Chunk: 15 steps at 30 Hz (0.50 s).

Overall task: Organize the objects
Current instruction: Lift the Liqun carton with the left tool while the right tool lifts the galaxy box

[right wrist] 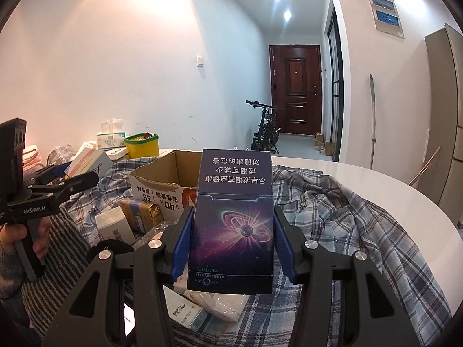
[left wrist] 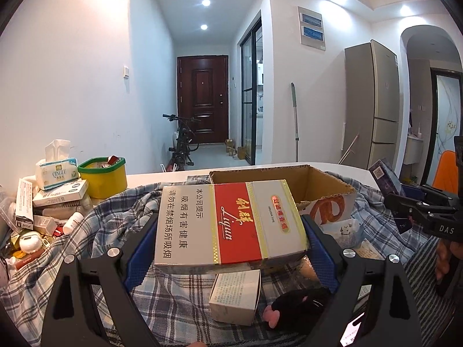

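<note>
A: What have I got in the left gripper (left wrist: 231, 231)?

B: The silver and red carton (left wrist: 231, 222) is clamped flat between its blue pads, jaws spread wide around it. I'm holding it above the plaid cloth (left wrist: 115, 225), just in front of the open cardboard box (left wrist: 318, 182).

A: And my right gripper (right wrist: 233, 228)?

B: Its jaws grip the dark blue carton (right wrist: 233, 217) with the planet print, narrow sides pressed by the pads. The carton stands lengthwise along the fingers, its far end overlapping the cardboard box's right corner in the right wrist view.

A: Where does the box sit?

B: On the cloth over the white table (right wrist: 376, 190), flaps up, top open.

A: Anything below me?

B: A small white box (left wrist: 234, 300) lies on the cloth under the left carton, with a black plush thing (left wrist: 298, 303) beside it. From the right camera I see a gold pack (right wrist: 144, 214) beside the cardboard box.

A: And the far left?

B: A yellow tub (left wrist: 104, 179) with a green rim, a tissue pack (left wrist: 56, 173) and stacked small boxes.
</note>
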{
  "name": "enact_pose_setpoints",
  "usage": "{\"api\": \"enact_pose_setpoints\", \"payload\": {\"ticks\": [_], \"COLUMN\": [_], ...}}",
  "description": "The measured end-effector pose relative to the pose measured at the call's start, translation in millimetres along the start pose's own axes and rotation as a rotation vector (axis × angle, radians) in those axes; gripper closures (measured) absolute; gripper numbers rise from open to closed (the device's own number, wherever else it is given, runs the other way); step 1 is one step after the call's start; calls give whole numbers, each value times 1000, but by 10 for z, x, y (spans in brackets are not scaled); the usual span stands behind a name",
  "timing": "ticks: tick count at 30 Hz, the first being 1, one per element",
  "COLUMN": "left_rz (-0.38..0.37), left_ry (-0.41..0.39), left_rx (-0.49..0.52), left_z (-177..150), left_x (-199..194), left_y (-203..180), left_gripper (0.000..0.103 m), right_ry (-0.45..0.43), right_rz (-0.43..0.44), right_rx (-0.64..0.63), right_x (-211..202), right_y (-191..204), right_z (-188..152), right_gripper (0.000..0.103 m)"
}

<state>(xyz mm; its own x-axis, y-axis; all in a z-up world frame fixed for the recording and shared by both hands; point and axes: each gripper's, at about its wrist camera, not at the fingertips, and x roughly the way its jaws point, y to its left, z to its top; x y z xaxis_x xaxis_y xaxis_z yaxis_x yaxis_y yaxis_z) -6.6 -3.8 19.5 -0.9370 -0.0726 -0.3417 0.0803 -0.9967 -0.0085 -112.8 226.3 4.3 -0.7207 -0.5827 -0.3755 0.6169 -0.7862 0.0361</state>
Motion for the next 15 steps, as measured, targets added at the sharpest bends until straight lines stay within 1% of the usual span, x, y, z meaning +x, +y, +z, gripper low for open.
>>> {"api": "enact_pose_setpoints", "payload": {"ticks": [15], "left_rz": [5], "left_ry": [14], "left_rx": [3], "left_z": [-9], "left_x": [14], "left_y": [1], "left_gripper": [10], "right_ry": [5], "right_rz": [-4], "right_rx": [-5], "right_x": [9], "right_y": [15], "right_z": [-4], "right_gripper": [52]}}
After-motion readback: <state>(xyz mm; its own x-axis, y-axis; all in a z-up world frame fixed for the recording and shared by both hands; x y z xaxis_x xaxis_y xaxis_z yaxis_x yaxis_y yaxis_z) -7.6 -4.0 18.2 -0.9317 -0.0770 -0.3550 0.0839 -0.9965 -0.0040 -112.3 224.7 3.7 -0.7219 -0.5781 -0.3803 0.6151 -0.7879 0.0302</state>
